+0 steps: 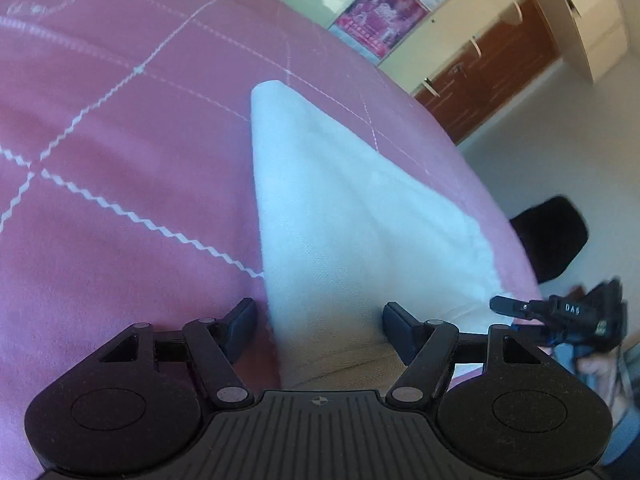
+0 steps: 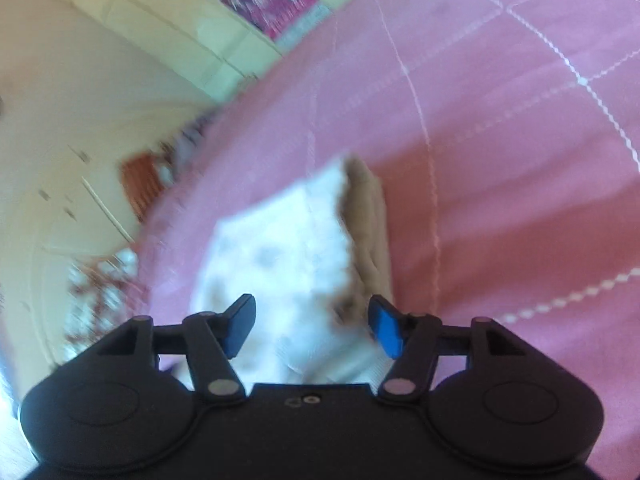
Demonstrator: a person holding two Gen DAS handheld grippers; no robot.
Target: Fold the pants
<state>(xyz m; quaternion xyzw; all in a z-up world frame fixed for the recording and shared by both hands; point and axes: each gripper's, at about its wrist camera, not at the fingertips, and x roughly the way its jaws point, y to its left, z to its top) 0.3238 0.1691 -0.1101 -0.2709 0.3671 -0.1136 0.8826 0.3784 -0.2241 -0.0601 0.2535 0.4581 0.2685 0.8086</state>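
Observation:
The pants (image 1: 340, 208) are a pale, white-to-cream folded strip on the pink bedspread (image 1: 120, 120), narrowing to a far end at the top. My left gripper (image 1: 320, 320) hangs open over the near end, with cloth lying between its fingers and neither pad pressing on it. At the right edge a hand holds the right gripper (image 1: 506, 314) next to the pants' near corner. The blurred right wrist view shows the pants (image 2: 280, 248) with a beige layer along their right side. My right gripper (image 2: 312, 322) is open above them.
The bedspread (image 2: 500, 160) has white stitched lines. The bed's edge runs down the right of the left wrist view, with pale floor beyond. A black seat-like object (image 1: 552, 236) stands there. Brown and cream cabinets (image 1: 492, 72) and pink posters (image 1: 380, 20) line the far wall.

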